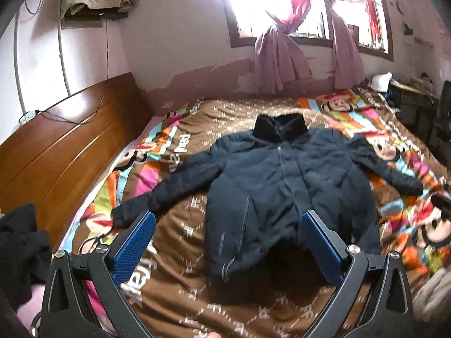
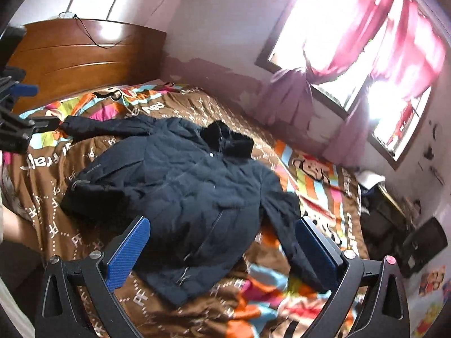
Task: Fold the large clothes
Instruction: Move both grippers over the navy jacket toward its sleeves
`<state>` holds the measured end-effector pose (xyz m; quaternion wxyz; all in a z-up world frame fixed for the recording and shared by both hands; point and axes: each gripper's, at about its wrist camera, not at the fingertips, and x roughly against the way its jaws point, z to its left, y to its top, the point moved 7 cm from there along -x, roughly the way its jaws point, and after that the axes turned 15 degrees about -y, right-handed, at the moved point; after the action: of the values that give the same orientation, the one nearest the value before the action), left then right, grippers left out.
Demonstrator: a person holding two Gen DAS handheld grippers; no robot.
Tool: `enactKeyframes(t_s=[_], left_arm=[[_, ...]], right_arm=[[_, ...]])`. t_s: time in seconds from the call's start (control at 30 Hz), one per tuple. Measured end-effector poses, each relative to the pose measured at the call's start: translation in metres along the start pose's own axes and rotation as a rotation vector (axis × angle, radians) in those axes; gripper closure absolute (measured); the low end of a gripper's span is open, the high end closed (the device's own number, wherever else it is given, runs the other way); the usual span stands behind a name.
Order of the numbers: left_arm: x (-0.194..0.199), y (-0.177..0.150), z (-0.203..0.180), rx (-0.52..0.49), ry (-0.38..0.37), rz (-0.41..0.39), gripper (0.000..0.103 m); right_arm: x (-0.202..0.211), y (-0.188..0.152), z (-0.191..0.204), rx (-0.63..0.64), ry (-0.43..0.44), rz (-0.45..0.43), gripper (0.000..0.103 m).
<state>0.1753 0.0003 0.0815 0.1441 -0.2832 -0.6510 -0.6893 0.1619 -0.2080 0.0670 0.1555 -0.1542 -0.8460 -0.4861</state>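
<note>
A bed with a brown cartoon-print bedspread (image 1: 253, 112) fills the room, its wooden headboard (image 1: 62, 140) against the wall and pink curtains (image 1: 276, 56) knotted at a bright window (image 2: 332, 45). A dark jacket (image 1: 282, 183) lies spread front-up in the middle of the bed, sleeves out to both sides. Black clothing (image 1: 19, 248) is heaped by the bed's edge. The left gripper (image 1: 228, 242) and right gripper (image 2: 222, 248) hang above the jacket, fingers wide apart, holding nothing

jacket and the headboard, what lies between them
Only the patterned bedspread; in the left wrist view nothing else lies between the jacket and the headboard.
</note>
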Motion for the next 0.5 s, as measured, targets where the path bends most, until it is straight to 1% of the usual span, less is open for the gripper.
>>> enactKeyframes(t_s=[0.07,0.13,0.2,0.27,0.4,0.5], left_arm=[[-0.007,0.015,-0.001,-0.018,0.002,0.002,0.002],[-0.017,0.03,0.0,-0.028,0.005,0.02,0.002],[-0.028,0.043,0.0,0.003,-0.029,0.062,0.002],[-0.036,0.055,0.004,0.04,-0.05,0.09,0.002],[-0.049,0.082,0.006,0.101,-0.072,0.113,0.002],[-0.065,0.099,0.005,0.114,-0.077,0.118,0.002]], right_arm=[[-0.008,0.011,-0.006,-0.004,0.021,-0.006,0.0],[-0.019,0.026,-0.013,-0.012,0.037,-0.015,0.0],[-0.031,0.04,-0.02,-0.013,0.042,-0.017,0.0],[-0.043,0.047,-0.026,-0.019,0.054,0.006,0.0],[-0.079,0.058,-0.044,-0.09,0.122,0.148,0.0],[-0.104,0.061,-0.059,-0.153,0.159,0.243,0.0]])
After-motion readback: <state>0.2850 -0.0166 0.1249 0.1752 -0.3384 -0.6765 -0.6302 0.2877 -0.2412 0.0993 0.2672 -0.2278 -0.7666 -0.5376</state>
